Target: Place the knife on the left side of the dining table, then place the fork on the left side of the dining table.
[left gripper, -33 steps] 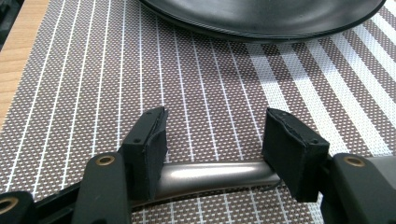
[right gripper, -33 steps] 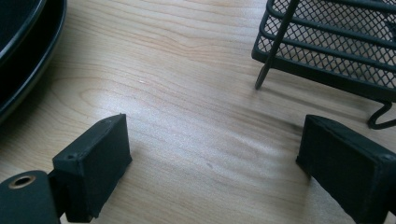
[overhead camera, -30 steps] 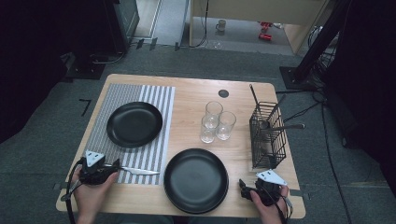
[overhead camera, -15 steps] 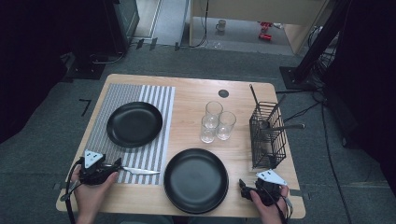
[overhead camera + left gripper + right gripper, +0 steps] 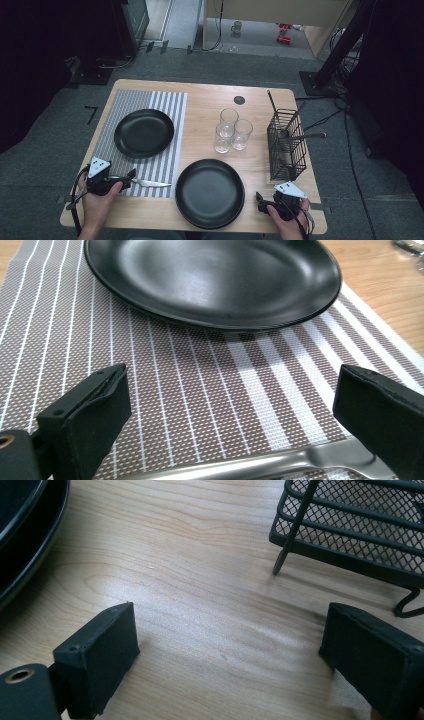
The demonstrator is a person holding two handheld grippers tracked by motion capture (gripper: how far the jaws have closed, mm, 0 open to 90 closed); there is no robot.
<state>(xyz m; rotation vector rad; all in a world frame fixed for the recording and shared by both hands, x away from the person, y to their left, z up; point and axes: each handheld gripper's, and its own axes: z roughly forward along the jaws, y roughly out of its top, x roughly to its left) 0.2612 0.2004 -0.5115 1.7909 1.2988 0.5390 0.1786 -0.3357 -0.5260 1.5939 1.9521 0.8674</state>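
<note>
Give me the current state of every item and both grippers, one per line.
Left gripper: open, jaws just opened, knife released.
Knife: flat on placemat.
Right gripper: open, empty.
Far plate: empty, on placemat.
Near plate: empty.
Glasses: upright, empty.
Caddy: upright, holding utensils.

Overhead light fell evenly on the surface (image 5: 200, 105); surroundings were dim. Soft glare sat on the plate (image 5: 215, 275). Near gripper views were slightly soft at the bottom edges.
</note>
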